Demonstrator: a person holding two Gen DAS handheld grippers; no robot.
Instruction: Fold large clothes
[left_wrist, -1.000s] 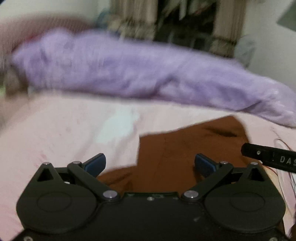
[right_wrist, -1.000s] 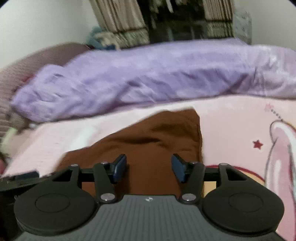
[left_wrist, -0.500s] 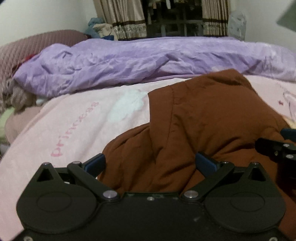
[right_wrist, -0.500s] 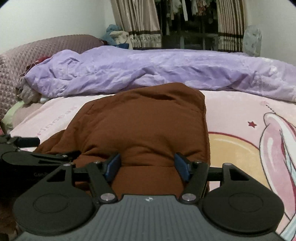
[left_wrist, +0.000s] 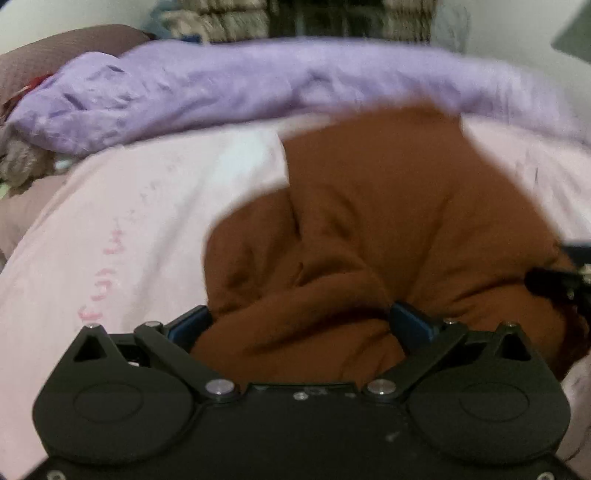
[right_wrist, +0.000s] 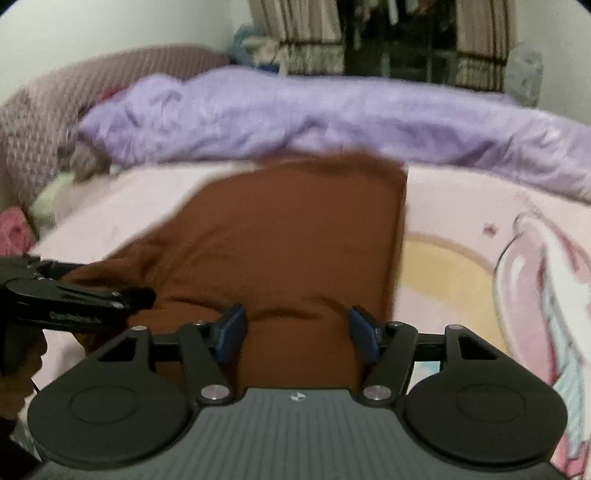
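A brown garment lies crumpled on the pink bed sheet. My left gripper is low over its near edge, open wide, and a rolled fold of brown cloth fills the space between its blue pads. In the right wrist view the garment stretches away as a flatter panel. My right gripper sits over the near hem with its jaws opening, cloth lying between the pads but not pinched. One black finger of the left gripper shows at the left of that view.
A crumpled purple duvet runs along the far side of the bed. A quilted headboard stands at the left. The sheet carries a cartoon print to the right of the garment. Curtains and a dark window lie behind.
Both grippers have come down and closer to the brown garment, which now fills the space between their fingers. The right gripper's pads stand slightly wider apart.
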